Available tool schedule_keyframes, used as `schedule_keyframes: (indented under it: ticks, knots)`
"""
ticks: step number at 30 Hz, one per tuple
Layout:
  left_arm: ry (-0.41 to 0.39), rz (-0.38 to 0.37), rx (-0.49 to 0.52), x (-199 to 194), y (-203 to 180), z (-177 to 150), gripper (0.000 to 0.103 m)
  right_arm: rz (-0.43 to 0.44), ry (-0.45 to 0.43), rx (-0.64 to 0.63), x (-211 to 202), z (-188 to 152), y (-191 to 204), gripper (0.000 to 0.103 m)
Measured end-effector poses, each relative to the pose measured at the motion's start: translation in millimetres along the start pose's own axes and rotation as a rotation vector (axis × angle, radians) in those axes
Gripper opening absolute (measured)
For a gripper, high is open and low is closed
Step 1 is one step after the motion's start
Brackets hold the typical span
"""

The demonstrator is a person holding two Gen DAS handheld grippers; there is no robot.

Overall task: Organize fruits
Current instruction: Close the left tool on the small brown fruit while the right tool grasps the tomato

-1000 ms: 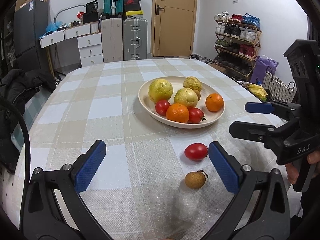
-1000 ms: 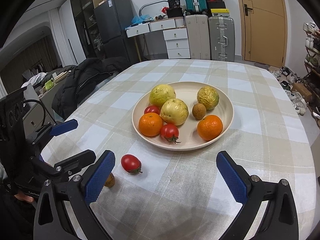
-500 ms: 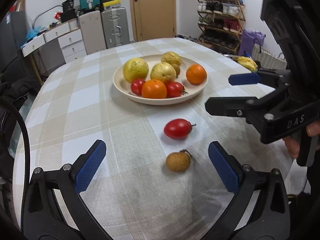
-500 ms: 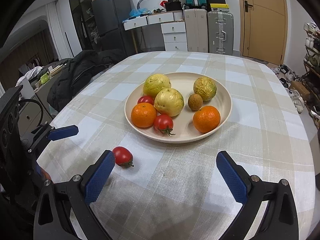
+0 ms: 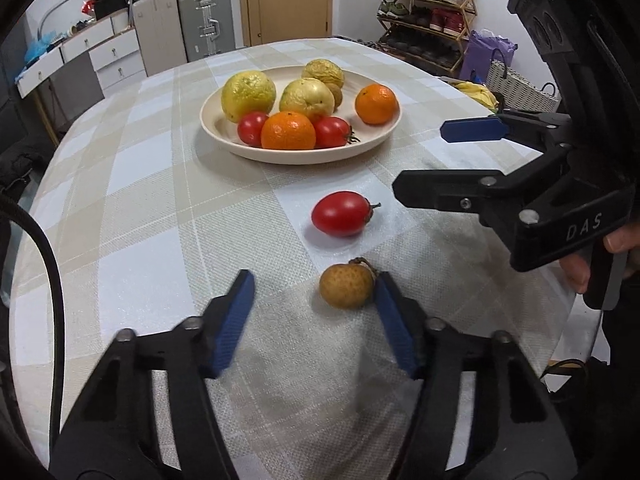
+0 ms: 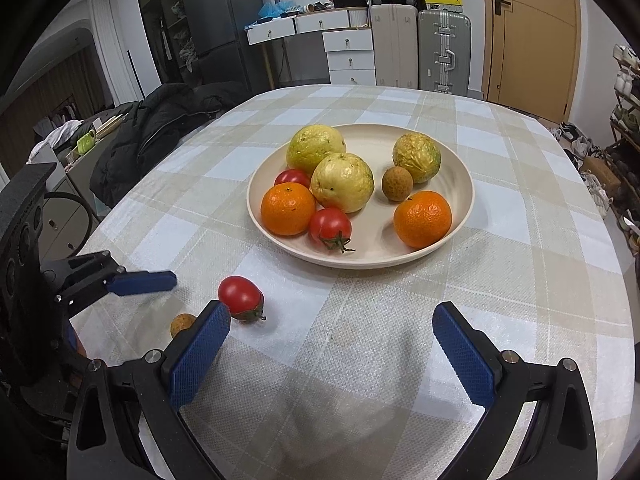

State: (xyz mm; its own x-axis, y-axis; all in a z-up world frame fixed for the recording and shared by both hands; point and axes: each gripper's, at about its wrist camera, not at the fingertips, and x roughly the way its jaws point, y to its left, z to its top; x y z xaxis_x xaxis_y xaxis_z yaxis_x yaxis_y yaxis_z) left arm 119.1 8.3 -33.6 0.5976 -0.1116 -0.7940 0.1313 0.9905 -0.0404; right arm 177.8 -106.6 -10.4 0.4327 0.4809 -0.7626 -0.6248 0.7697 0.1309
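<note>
A small brown longan (image 5: pixel 346 286) lies on the checked tablecloth between the fingers of my left gripper (image 5: pixel 315 279). Its jaws are closing: the right pad (image 5: pixel 394 328) is against the fruit, while the left pad stands apart from it. A loose red tomato (image 5: pixel 341 213) lies just beyond, toward the cream plate (image 5: pixel 296 158). The plate holds yellow-green fruits, two oranges, two tomatoes and another longan (image 6: pixel 397 184). My right gripper (image 6: pixel 332 344) hovers open and empty over the cloth; the tomato (image 6: pixel 240 298) is beside its left fingertip.
The table's edge (image 5: pixel 576 280) curves close on the right, under the person's hand on the right gripper. A black coat (image 6: pixel 160 128) lies on a chair beyond the table's left side. Suitcases, drawers, a door and a shoe rack line the room.
My left gripper dropped toward the longan and its jaws narrowed from wide apart to around the fruit. The right gripper barely moved and stayed open.
</note>
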Motion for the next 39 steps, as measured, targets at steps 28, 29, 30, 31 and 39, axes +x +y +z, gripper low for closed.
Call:
schedule_keyframes:
  ticks: [28, 29, 30, 31, 39]
  knots:
    - [-0.114, 0.027, -0.123, -33.5, 45.5, 9.7, 0.023, 0.114, 0.077, -0.096, 29.8, -3.0, 48.4, 0.073]
    - [-0.117, 0.028, -0.125, -33.9, 46.0, 9.7, 0.023, 0.111, 0.073, -0.106, 30.5, -3.0, 51.5, 0.072]
    - [-0.118, 0.028, -0.127, -34.0, 46.8, 9.6, 0.023, 0.114, 0.072, -0.112, 30.9, -2.7, 53.2, 0.07]
    - [-0.117, 0.028, -0.129, -33.3, 47.1, 9.4, 0.023, 0.115, 0.071, -0.118, 31.1, -2.8, 55.5, 0.066]
    - [-0.119, 0.03, -0.135, -32.1, 46.6, 9.5, 0.023, 0.098, 0.062, -0.143, 31.5, -3.6, 67.0, 0.045]
